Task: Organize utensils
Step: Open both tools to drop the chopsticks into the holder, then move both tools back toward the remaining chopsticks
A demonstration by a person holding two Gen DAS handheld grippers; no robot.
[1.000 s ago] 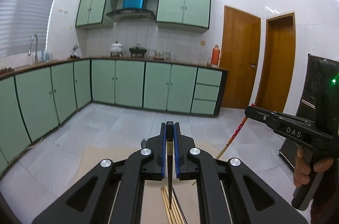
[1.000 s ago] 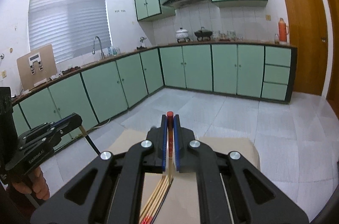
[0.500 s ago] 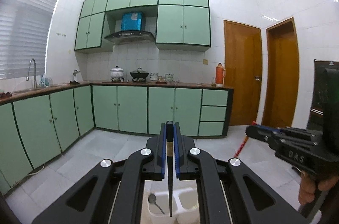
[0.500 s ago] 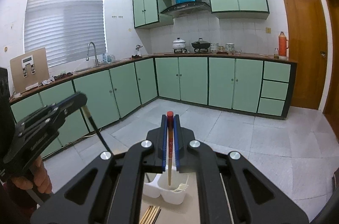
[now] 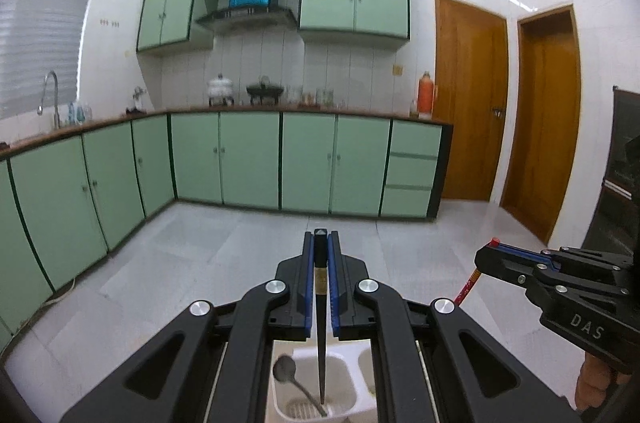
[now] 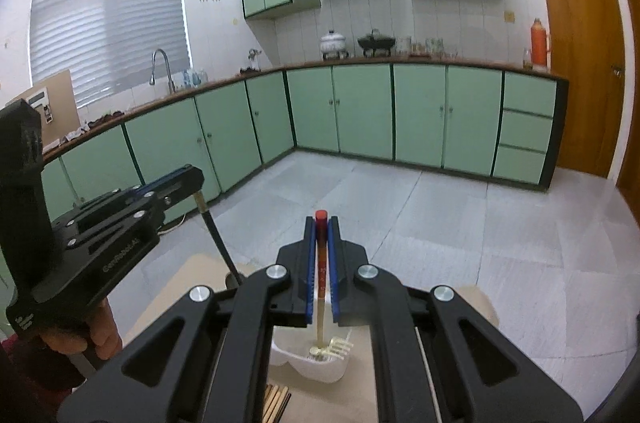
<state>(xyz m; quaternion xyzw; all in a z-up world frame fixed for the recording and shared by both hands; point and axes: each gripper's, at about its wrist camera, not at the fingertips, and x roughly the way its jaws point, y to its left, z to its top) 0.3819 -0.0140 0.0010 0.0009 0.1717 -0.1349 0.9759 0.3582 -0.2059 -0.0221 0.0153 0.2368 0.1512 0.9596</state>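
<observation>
In the left wrist view, one black chopstick is clamped upright in the left gripper, its tip inside a white holder compartment beside one metal spoon.

In the right wrist view, one red-topped wooden chopstick is pinched by the right gripper over the holder's compartment containing one pale fork; several loose chopsticks are seen lying nearer on the bench.

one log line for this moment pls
left gripper: shut on black chopstick | right gripper: shut on red-topped chopstick | both over white holder
</observation>
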